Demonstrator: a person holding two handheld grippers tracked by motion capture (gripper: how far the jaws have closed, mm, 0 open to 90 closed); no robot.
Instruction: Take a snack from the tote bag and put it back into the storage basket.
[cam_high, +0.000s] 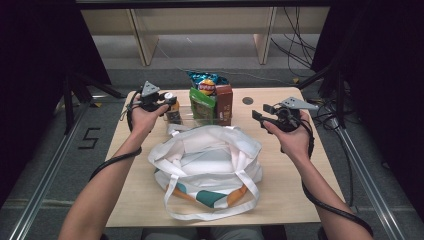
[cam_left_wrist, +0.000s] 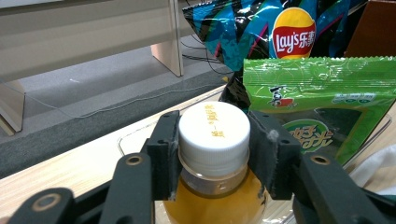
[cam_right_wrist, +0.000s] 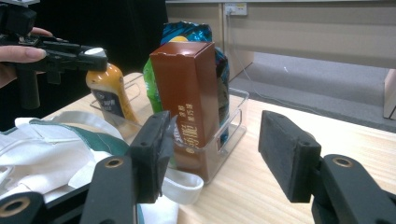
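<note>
Up close, the left gripper (cam_left_wrist: 214, 154) has its two black jaws on either side of the white cap of a bottle of orange drink (cam_left_wrist: 212, 186); the pads lie against the cap's sides, though how firmly they press I cannot tell; the bottle stands upright at the left end of a clear plastic tray (cam_right_wrist: 229, 135) at the far middle of the wooden table (cam_high: 285, 185); just right of the bottle stands a green snack packet (cam_left_wrist: 322, 107), and behind that a blue Lay's crisp bag (cam_left_wrist: 275, 32); a brown carton (cam_right_wrist: 189, 93) stands upright at the tray's right end; the right gripper (cam_right_wrist: 212, 149) hovers above the table right of the tray, jaws wide and empty; nearer the person, a white tote bag (cam_high: 210, 165) with green and orange print lies open.
</note>
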